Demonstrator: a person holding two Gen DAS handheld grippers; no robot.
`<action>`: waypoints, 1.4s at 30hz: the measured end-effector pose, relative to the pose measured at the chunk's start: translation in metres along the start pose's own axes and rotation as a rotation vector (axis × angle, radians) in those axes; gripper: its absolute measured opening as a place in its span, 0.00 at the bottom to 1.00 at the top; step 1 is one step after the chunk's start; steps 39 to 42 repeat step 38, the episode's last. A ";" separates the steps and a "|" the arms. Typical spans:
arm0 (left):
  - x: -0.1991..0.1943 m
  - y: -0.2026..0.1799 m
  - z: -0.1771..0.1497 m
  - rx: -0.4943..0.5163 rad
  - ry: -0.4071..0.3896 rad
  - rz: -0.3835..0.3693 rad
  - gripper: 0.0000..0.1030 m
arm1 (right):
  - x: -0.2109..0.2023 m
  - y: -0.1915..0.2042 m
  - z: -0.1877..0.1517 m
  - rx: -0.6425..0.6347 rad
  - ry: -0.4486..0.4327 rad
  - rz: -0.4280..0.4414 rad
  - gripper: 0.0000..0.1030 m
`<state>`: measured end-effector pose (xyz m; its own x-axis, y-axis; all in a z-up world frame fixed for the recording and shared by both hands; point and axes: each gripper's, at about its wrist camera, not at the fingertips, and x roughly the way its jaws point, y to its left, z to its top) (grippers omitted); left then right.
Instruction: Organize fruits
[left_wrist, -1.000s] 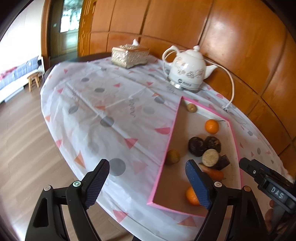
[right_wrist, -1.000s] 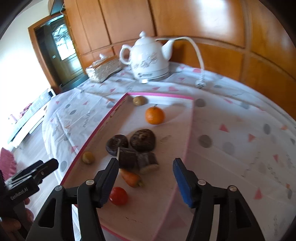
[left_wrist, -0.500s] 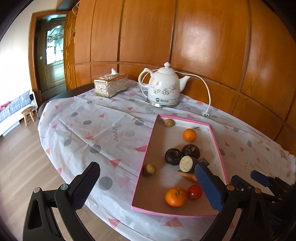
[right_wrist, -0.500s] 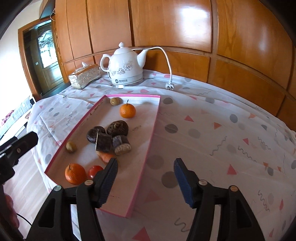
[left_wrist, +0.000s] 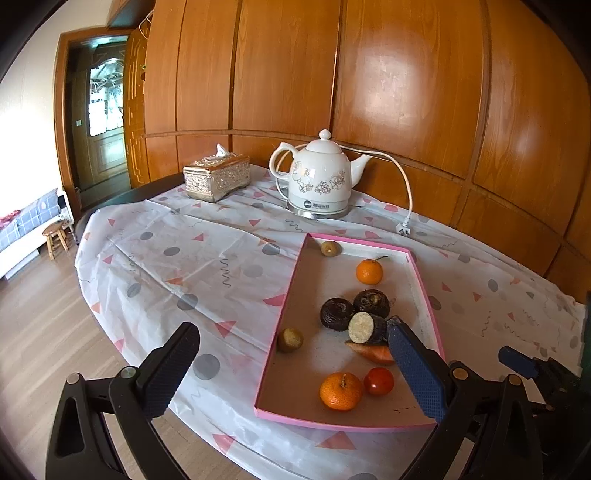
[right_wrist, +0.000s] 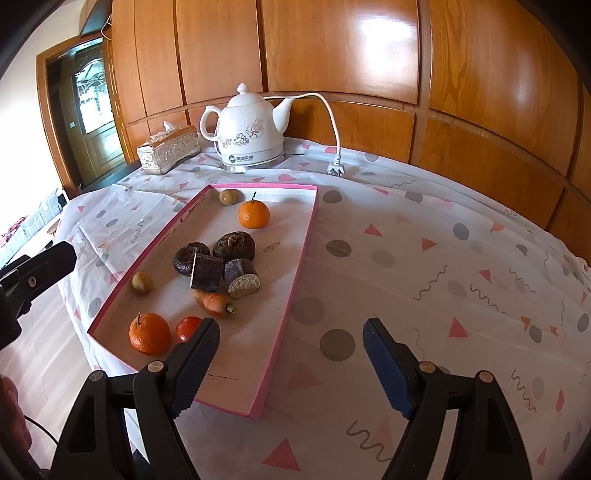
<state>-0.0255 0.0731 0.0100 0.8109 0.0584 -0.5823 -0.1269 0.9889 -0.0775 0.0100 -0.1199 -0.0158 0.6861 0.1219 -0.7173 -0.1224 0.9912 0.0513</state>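
Note:
A pink-rimmed tray (left_wrist: 286, 306) (right_wrist: 255, 343) lies on the patterned tablecloth. It holds two oranges (left_wrist: 369, 272) (left_wrist: 340, 391), a tomato (left_wrist: 378, 381), a carrot (left_wrist: 369, 350), several dark cut pieces (right_wrist: 234, 245) and two small brown fruits (left_wrist: 330, 248) (left_wrist: 290, 339). My left gripper (left_wrist: 290, 332) hovers wide open over the tray's near left corner, nothing between its fingers. My right gripper (right_wrist: 290, 325) hangs over the tray's near right rim, its jaws opening and empty. The near orange (right_wrist: 149, 334) and tomato (right_wrist: 186, 328) sit just left of its left finger.
A white corded kettle (left_wrist: 319, 181) (right_wrist: 251, 136) and an ornate tissue box (left_wrist: 216, 177) stand at the back by the wood-panelled wall. The cord's plug (right_wrist: 336, 169) lies behind the tray. The table's rounded edge drops to the wooden floor on the left, where a small stool (left_wrist: 55, 236) stands.
Both grippers have drawn back from the tray, so more of the table and wall shows. The left view has levelled out. Both pairs of jaws stand wider apart than before.

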 end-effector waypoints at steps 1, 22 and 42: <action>-0.001 -0.001 0.000 0.004 -0.002 0.006 1.00 | 0.000 0.000 0.000 0.000 -0.001 -0.001 0.79; 0.002 0.000 -0.002 0.007 0.013 0.020 1.00 | -0.001 0.003 -0.001 -0.007 0.004 0.002 0.79; 0.005 0.000 -0.003 -0.001 0.027 0.016 1.00 | -0.001 0.002 -0.003 -0.014 0.006 0.000 0.79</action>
